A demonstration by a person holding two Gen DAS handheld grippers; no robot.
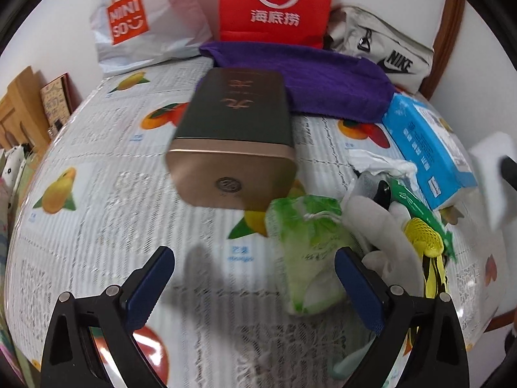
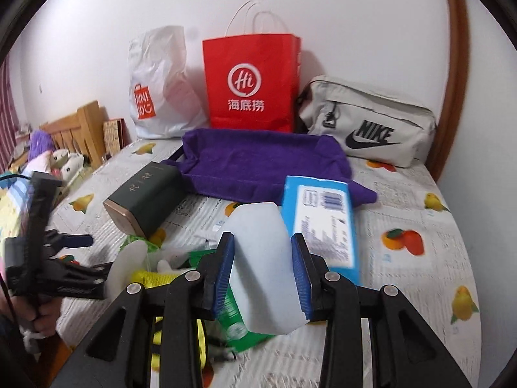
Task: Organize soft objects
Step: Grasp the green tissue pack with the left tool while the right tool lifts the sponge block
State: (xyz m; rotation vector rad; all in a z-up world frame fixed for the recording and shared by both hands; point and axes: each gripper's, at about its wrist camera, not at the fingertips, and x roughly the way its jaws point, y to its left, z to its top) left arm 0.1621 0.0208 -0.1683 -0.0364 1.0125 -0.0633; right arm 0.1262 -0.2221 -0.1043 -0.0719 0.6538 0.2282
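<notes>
My right gripper (image 2: 262,258) is shut on a white sponge block (image 2: 261,245), held up above the cluttered bed; the same sponge (image 1: 494,174) shows at the right edge of the left wrist view. My left gripper (image 1: 253,255) stands open over the fruit-print cover with nothing between its pads. A soft green-and-white item (image 1: 310,252) lies just inside its right finger (image 1: 358,294). Beside that are a white soft piece (image 1: 374,216) and a yellow mesh item (image 1: 423,236). A purple cloth tray (image 2: 258,161) lies at the back, in front of the bags.
A dark green tin (image 1: 232,135) with a gold end lies mid-bed. A blue box (image 2: 323,220) sits to the right. A red paper bag (image 2: 252,80), a white plastic bag (image 2: 161,87) and a grey Nike bag (image 2: 368,119) line the wall. A hand holds my left gripper (image 2: 87,255).
</notes>
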